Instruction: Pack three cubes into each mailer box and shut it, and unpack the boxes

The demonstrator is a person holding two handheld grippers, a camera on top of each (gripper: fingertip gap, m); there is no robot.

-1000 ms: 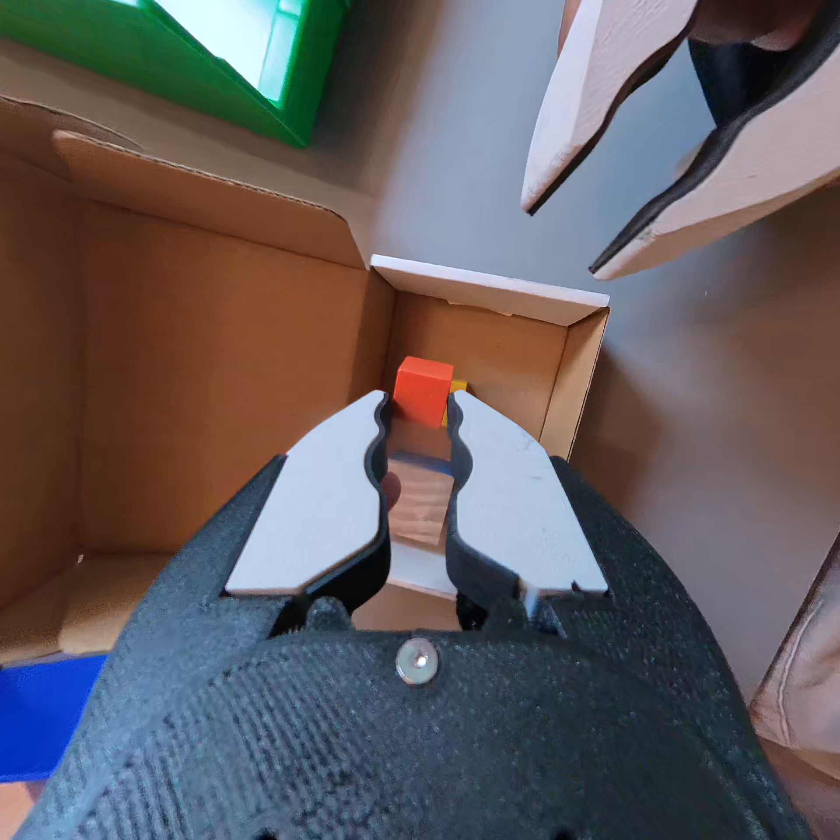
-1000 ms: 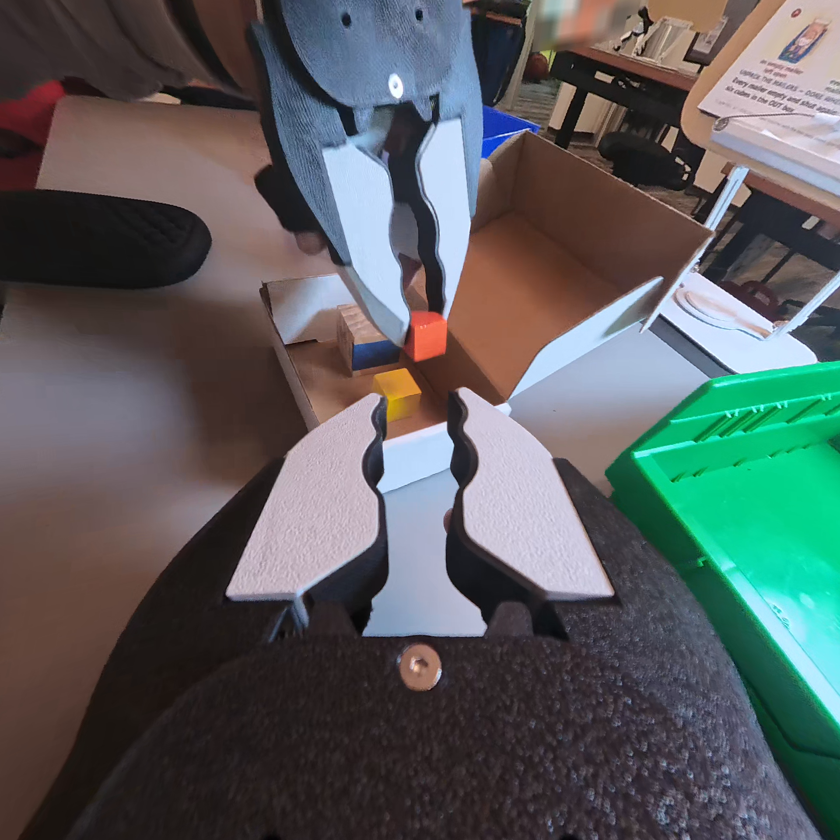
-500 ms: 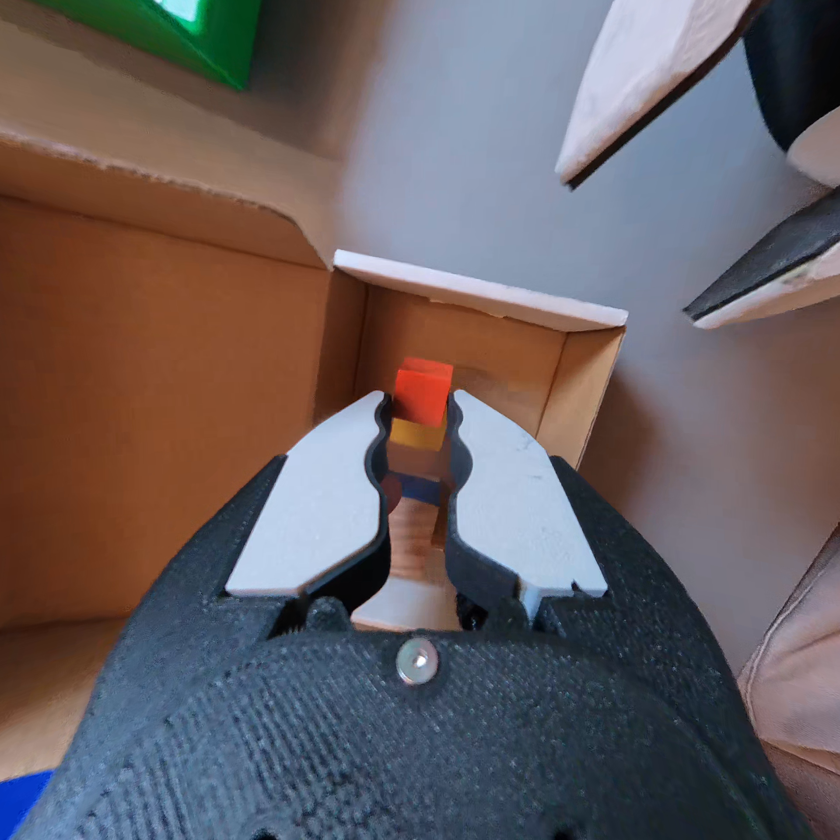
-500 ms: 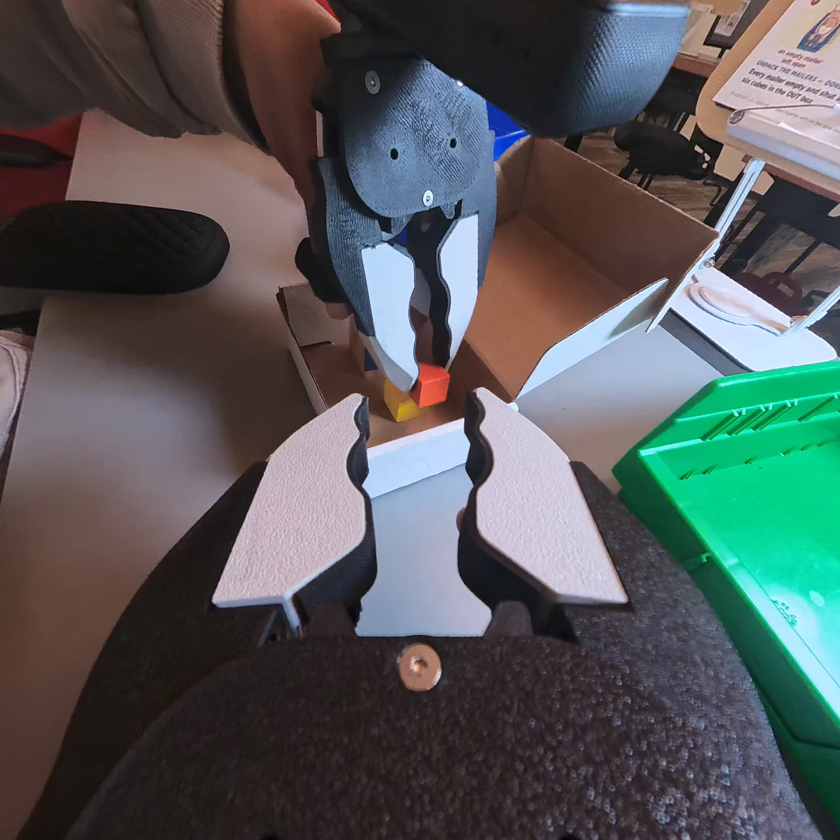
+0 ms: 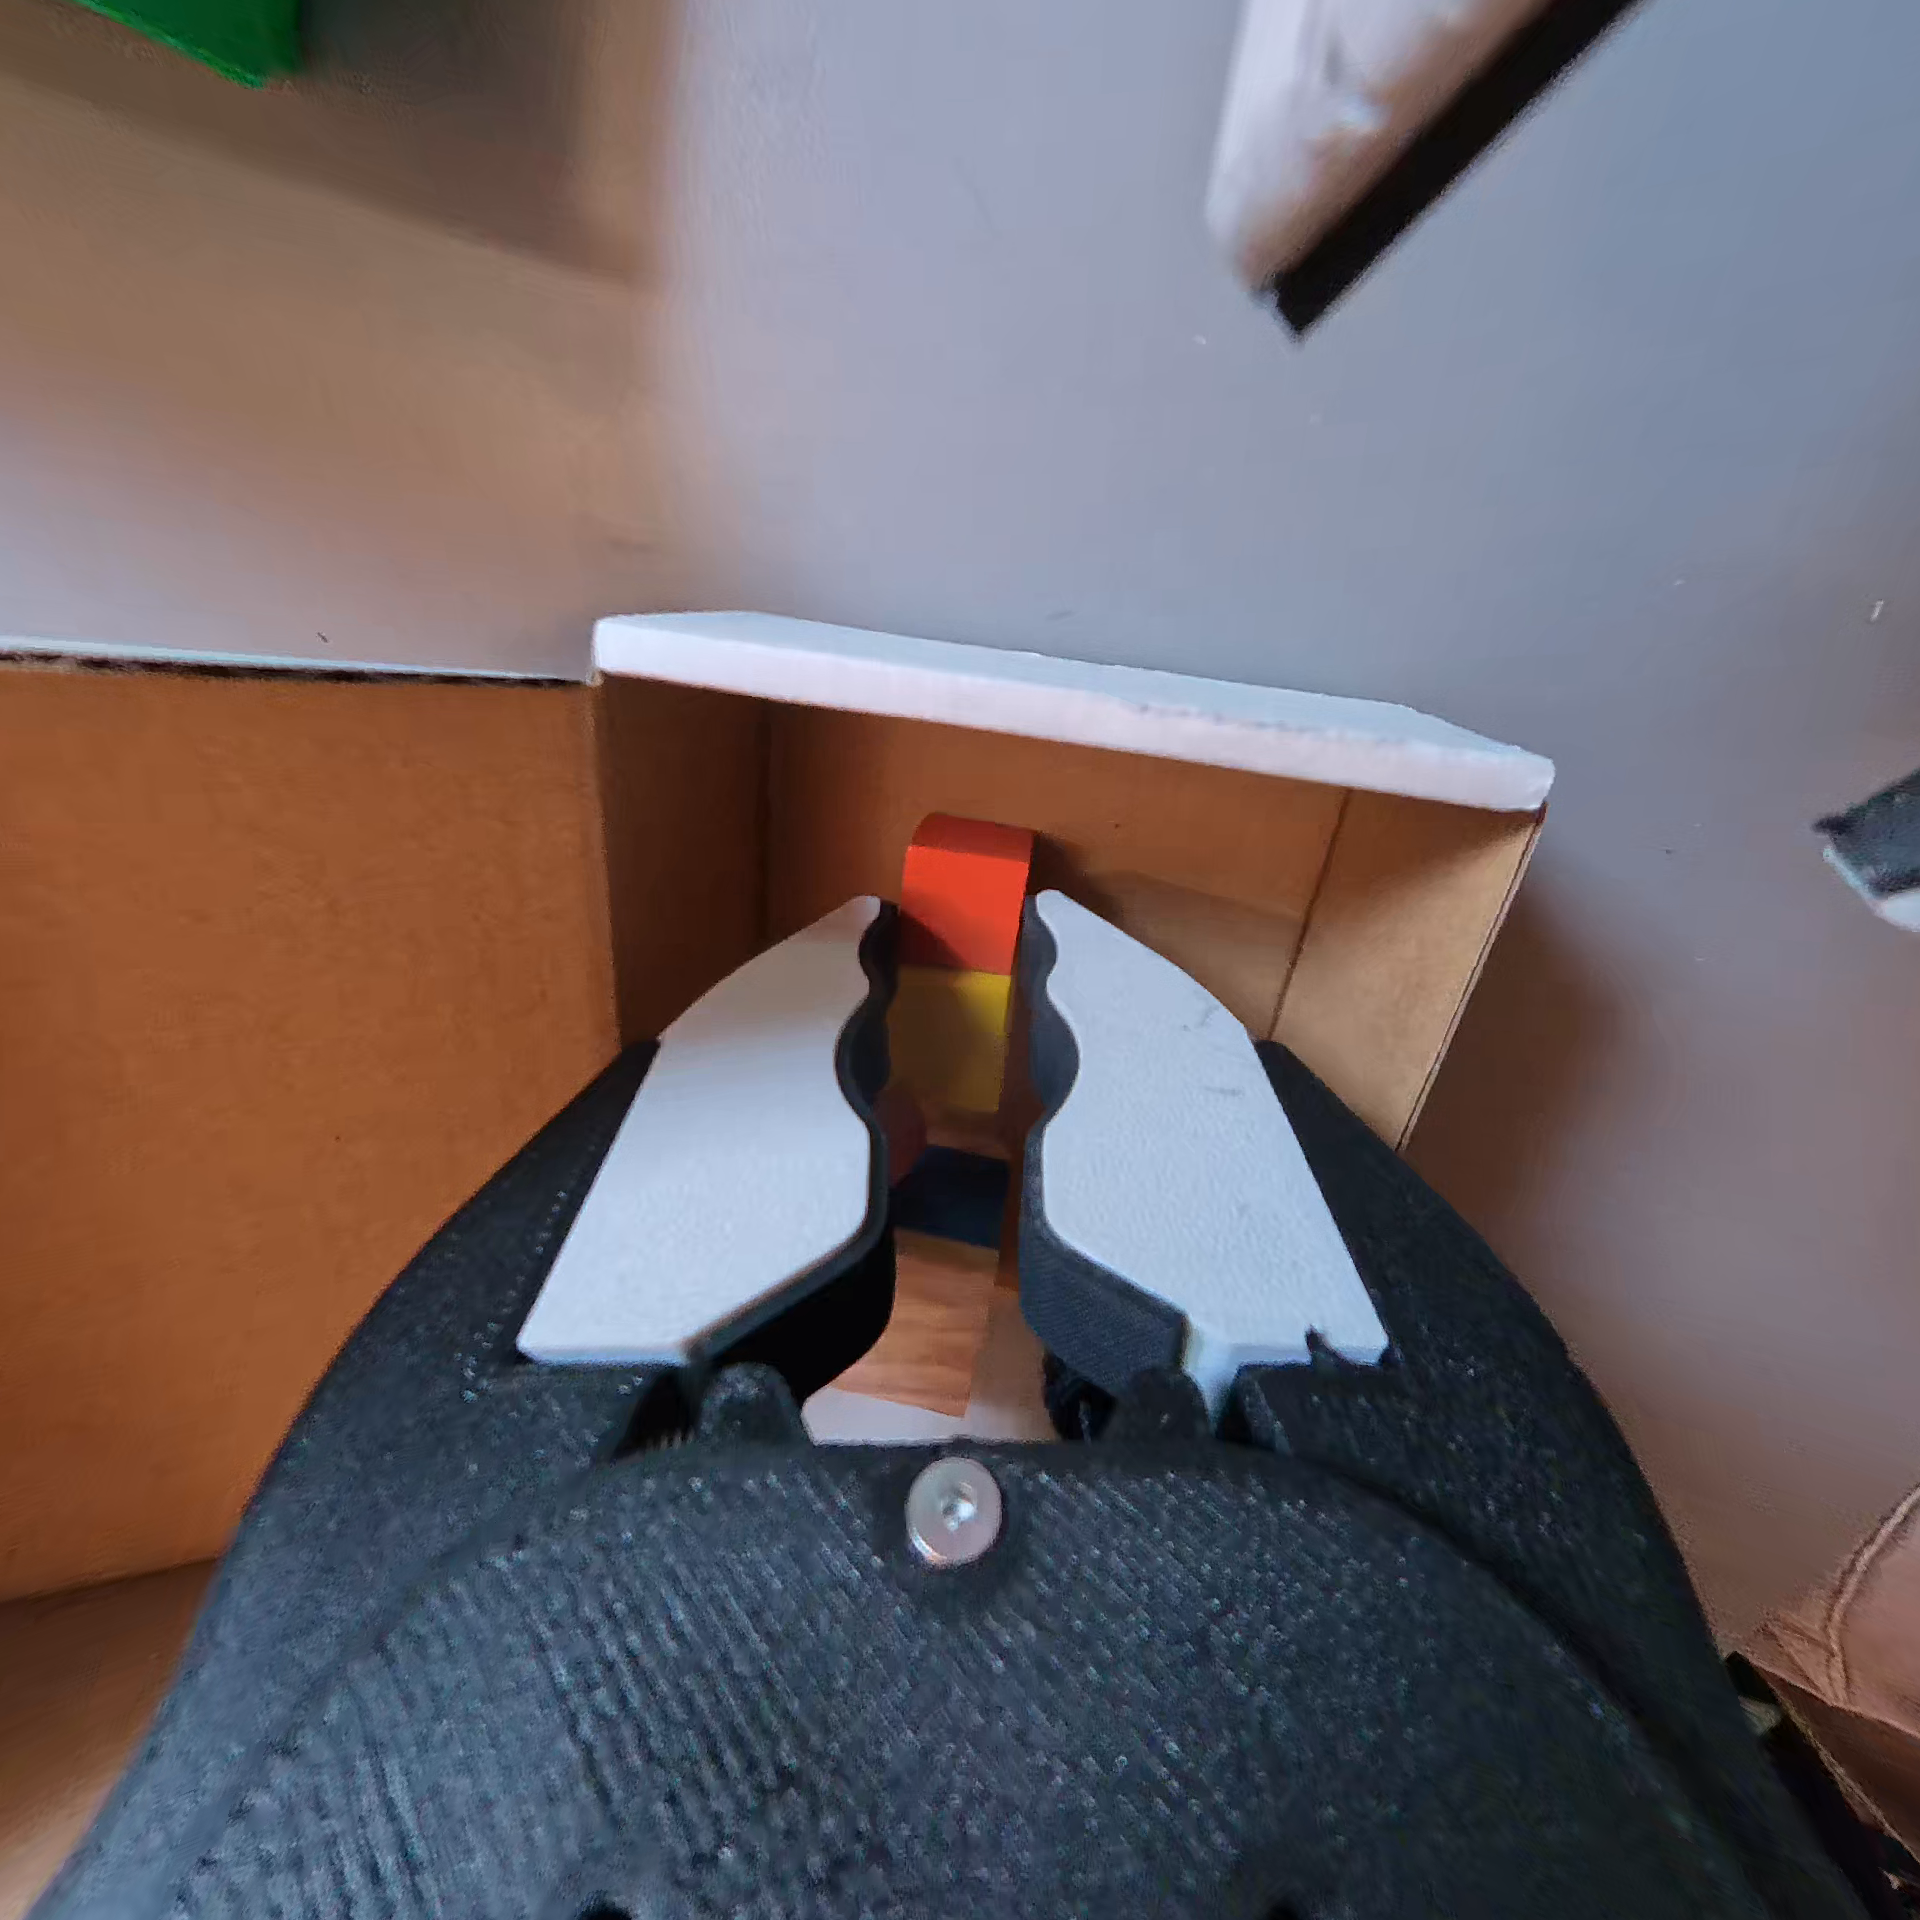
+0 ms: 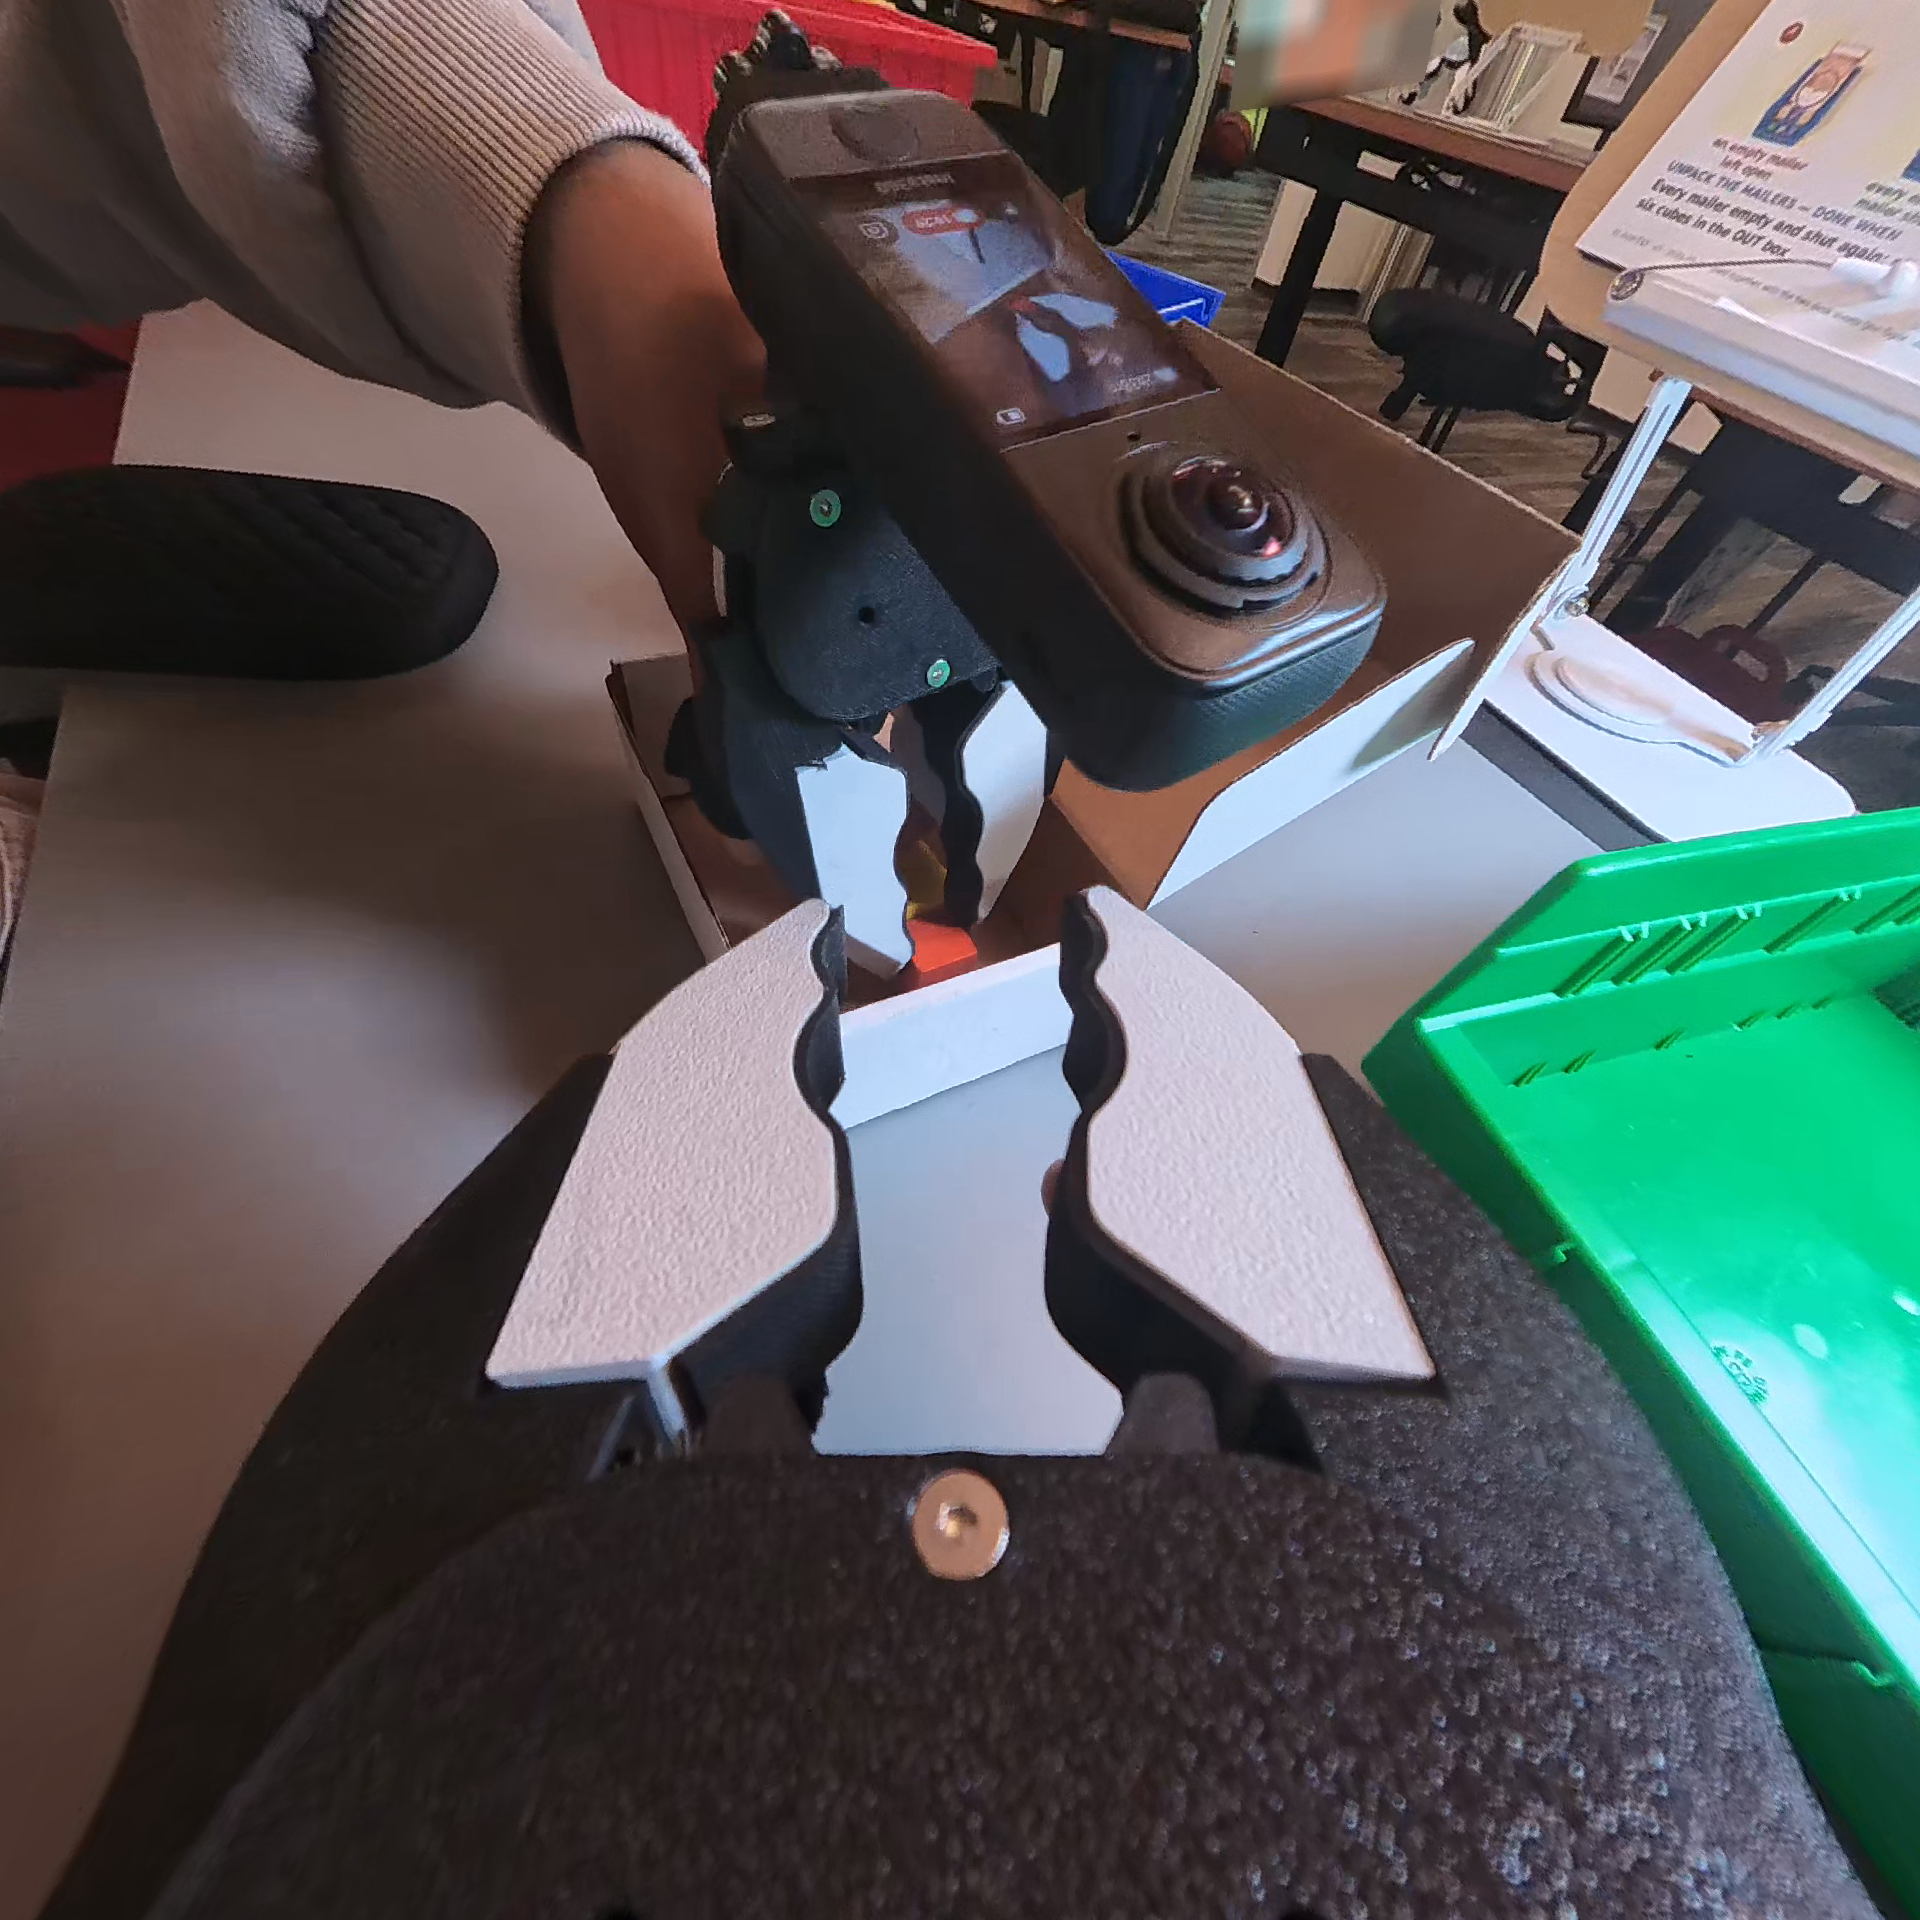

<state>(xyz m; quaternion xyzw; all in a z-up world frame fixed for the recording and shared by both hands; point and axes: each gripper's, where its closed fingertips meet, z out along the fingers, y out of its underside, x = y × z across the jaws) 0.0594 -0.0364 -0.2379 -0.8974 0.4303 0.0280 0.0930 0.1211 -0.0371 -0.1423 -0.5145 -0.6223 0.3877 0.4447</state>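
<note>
The small orange-red wooden cube [image 5: 964, 885] sits pinched between the tips of the left gripper [image 5: 958, 914], low inside the open brown cardboard mailer box [image 5: 1392, 940], close to the box's front wall. A yellow cube [image 5: 951, 1039] lies just behind it on the box floor. The right gripper [image 6: 945, 925] hangs over the grey bench [image 6: 312, 935] near the box's front edge, its claws apart and holding nothing. A green plastic bin [image 6: 1683, 1143] stands at the right.

Grey tabletop [image 6: 312, 935]; desks [image 6: 1434, 156], office chair [image 6: 1475, 343] behind.
</note>
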